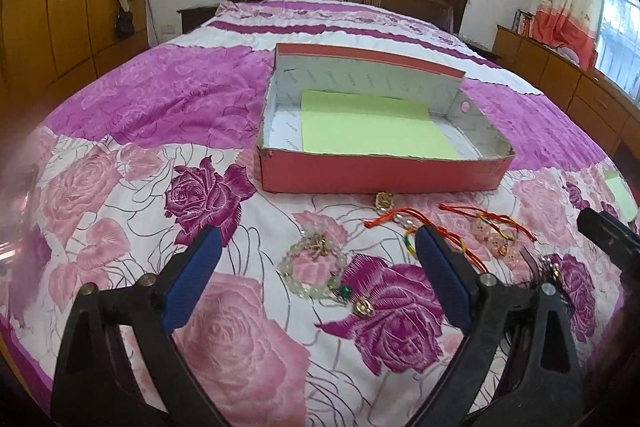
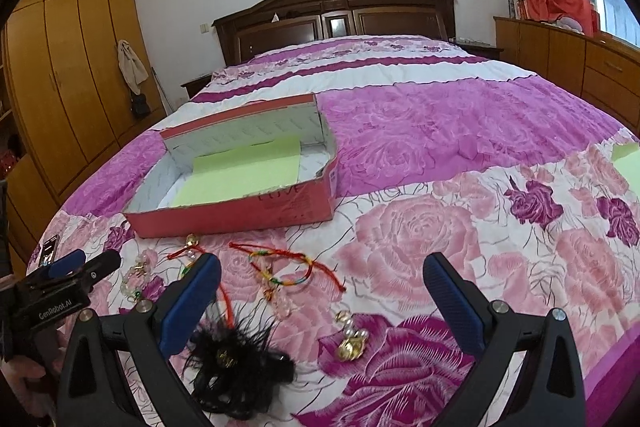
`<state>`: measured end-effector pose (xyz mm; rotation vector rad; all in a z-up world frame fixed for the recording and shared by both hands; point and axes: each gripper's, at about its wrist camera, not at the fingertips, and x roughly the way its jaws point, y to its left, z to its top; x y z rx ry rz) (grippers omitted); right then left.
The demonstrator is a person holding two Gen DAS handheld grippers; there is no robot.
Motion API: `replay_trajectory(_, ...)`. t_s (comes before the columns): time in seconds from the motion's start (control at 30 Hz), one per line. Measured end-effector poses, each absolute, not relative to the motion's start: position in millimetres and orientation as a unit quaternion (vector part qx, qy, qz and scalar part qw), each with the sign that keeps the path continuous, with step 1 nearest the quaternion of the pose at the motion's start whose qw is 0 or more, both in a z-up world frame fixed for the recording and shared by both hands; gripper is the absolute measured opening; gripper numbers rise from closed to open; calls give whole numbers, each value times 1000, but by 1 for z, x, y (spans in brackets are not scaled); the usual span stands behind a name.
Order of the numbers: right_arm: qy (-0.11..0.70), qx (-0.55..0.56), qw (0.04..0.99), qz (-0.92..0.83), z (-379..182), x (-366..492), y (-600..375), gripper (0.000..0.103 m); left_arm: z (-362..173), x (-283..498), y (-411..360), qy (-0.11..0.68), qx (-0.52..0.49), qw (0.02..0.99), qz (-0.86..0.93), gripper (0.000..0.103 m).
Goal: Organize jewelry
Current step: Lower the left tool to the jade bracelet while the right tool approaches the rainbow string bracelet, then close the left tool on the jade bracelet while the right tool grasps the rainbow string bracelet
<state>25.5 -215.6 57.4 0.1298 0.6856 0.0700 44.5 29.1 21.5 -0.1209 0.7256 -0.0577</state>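
Note:
A red cardboard box (image 1: 380, 173) with a green sheet inside lies open on the floral bedspread; it also shows in the right wrist view (image 2: 240, 215). Jewelry lies in front of it: a pale bead bracelet (image 1: 316, 267), red cord bracelets (image 1: 480, 227) (image 2: 280, 267), a gold charm (image 2: 352, 345) and a black feather piece (image 2: 236, 359). My left gripper (image 1: 320, 263) is open just above the bead bracelet. My right gripper (image 2: 322, 291) is open above the cord bracelets and charm. Nothing is held.
The bedspread (image 2: 440, 131) stretches back to a dark headboard (image 2: 336, 11). Wooden wardrobes (image 2: 60, 67) stand at left, low cabinets (image 2: 580, 59) at right. A green paper sheet (image 2: 628, 163) lies at the bed's right edge. A phone (image 2: 48, 249) lies at left.

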Motion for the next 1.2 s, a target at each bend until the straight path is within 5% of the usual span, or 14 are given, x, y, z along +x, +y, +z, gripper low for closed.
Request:
replay_trajectory(0.33, 368, 56, 928, 34, 47, 57, -222, 103, 2, 73, 28, 415, -54, 907, -51, 61)
replay_trajectory(0.5, 390, 45, 919, 28, 37, 71, -221, 95, -10, 81, 27, 446, -52, 892, -51, 48)
replay_trajectory(0.97, 473, 22, 878, 67, 0, 98, -204, 58, -29, 88, 31, 475, -56, 877, -53, 50)
replay_trajectory(1.2, 485, 16, 872, 64, -7, 101, -202, 41, -33, 89, 33, 478, -64, 873, -75, 63)
